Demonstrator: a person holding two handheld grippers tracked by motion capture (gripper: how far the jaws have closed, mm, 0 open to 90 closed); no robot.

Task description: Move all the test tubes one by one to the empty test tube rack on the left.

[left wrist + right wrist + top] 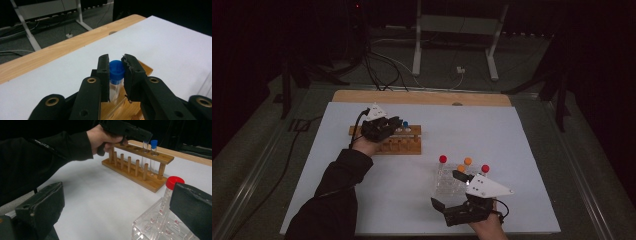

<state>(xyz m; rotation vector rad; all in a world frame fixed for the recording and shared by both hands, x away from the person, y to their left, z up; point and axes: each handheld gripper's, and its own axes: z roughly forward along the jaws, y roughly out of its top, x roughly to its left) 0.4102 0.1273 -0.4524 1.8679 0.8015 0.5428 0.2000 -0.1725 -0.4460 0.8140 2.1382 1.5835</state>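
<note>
A wooden tube rack (404, 146) stands on the white sheet at the back left. Over it, my left gripper (396, 124) is shut on a blue-capped tube (116, 70) whose clear body reaches down into the rack (117, 110). In the right gripper view that held tube (145, 146) stands in a rack hole under the left gripper (140, 133), with a second blue-capped tube (154, 144) beside it. Near the table's front edge my right gripper (448, 190) is open, nothing between its jaws. It sits beside a clear plastic rack (152, 225) holding a red-capped tube (173, 183).
The clear rack (447, 186) carries several tubes with red (443, 159) and orange (468, 161) caps. A bare wooden strip (422, 97) runs along the table's far edge. Cables and a white stand's legs (417, 60) lie on the floor beyond.
</note>
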